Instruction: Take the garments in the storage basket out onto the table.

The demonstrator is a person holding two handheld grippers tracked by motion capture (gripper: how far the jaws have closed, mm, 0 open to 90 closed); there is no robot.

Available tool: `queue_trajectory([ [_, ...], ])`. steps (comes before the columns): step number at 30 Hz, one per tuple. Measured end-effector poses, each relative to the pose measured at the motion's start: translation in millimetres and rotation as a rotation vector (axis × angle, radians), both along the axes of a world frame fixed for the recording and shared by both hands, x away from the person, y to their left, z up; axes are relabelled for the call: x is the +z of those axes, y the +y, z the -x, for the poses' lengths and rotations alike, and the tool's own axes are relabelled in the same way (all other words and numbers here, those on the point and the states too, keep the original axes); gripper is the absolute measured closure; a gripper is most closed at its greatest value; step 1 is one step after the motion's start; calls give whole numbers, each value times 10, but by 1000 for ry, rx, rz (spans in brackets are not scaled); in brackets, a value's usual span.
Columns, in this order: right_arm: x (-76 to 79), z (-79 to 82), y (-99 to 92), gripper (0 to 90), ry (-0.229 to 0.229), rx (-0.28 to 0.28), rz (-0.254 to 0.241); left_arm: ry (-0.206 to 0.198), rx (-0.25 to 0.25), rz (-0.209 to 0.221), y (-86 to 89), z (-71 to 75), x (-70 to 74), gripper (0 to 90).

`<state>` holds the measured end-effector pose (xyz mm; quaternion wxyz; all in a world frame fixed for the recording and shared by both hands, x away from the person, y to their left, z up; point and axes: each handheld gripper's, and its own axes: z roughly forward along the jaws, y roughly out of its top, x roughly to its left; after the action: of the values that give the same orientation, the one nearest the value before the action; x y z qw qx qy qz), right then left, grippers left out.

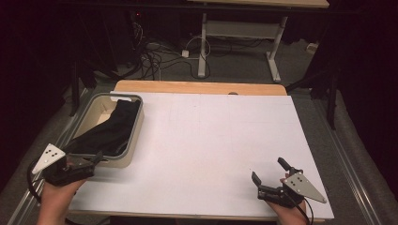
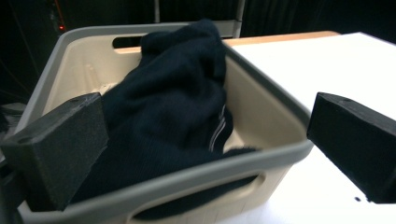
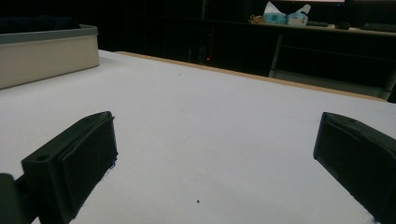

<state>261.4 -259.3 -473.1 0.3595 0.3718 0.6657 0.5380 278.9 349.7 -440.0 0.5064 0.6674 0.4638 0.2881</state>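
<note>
Fingers on the left gripper (image 2: 205, 154) are spread wide, grasping nothing, right at the near rim of the beige plastic bin with grey rim (image 1: 137, 123), at 10 o'clock on the white tabletop (image 1: 211, 140). Dark navy knit garment (image 2: 173, 107) lies heaped inside. Looks like the reach step; next means dipping in and pinching cloth. Right gripper (image 1: 268, 174), also released, idles at 5 o'clock.

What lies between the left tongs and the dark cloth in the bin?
The bin's grey near rim; the left tongs stand open before it, cloth behind, in the left gripper view.

No text, label, brand, number or sign can be read anywhere in these pictures. The dark garment (image 2: 173, 102) in the bin (image 2: 280, 158) bears thin pale stripes, but they form no letters.
</note>
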Motion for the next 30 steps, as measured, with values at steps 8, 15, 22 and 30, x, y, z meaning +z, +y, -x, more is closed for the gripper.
queue_trajectory([
  [8, 10, 93, -48, 0, -23, 12, 6, -2, -66, -28, -197, -191, 267, 0],
  [15, 8, 136, -31, 0, -29, 16, 14, 46, -53, -8, -224, -403, 367, 0],
  [22, 16, 132, -52, 0, -34, 10, 9, 90, -43, -30, -230, -613, 452, 0],
  [30, 12, 131, -59, 0, -33, 9, 12, 148, -44, -68, -263, -910, 534, 0],
])
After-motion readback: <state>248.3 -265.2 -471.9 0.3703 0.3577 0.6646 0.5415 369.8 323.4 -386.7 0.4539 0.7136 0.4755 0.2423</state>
